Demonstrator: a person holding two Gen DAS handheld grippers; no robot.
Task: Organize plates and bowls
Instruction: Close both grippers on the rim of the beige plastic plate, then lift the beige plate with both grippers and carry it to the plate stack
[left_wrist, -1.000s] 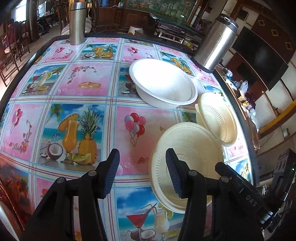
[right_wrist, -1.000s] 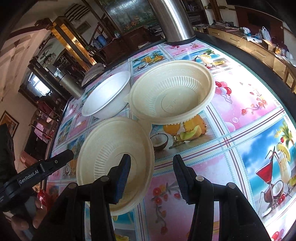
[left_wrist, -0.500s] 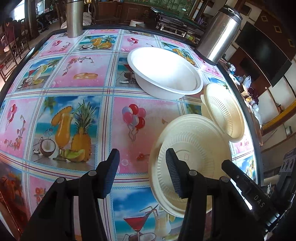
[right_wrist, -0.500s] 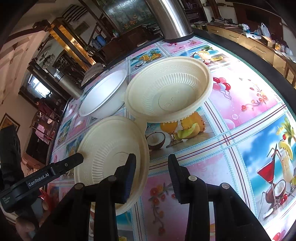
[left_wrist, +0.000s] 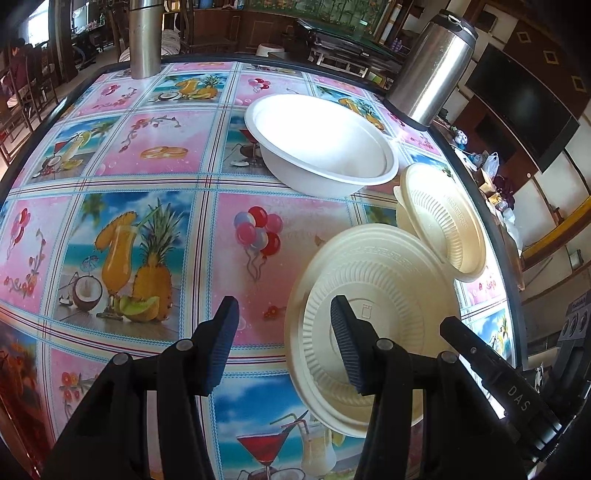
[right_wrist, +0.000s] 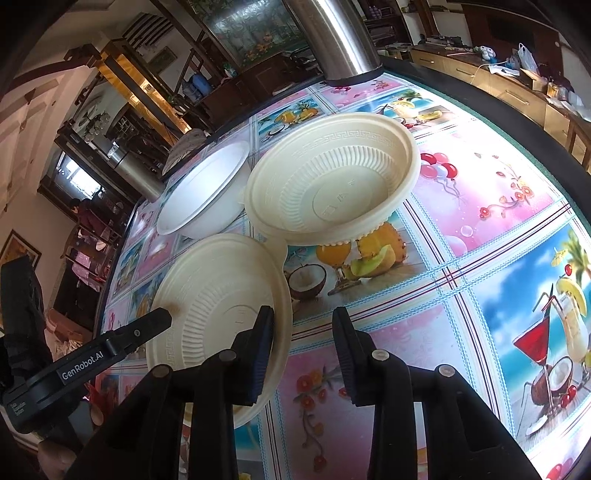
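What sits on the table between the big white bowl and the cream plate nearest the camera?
Nothing: in the left wrist view only bare tablecloth, printed with balloons, separates the white bowl from the cream plate.

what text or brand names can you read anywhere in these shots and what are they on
"GenRobot.AI": white print on a finger of the left gripper, seen from the right wrist.
"DAS": white letters on a finger of the right gripper, seen from the left wrist.
Small print below "GenRobot.AI": too small to read.
Embossed marks in the centres of the cream plate and cream bowl: too faint to read.
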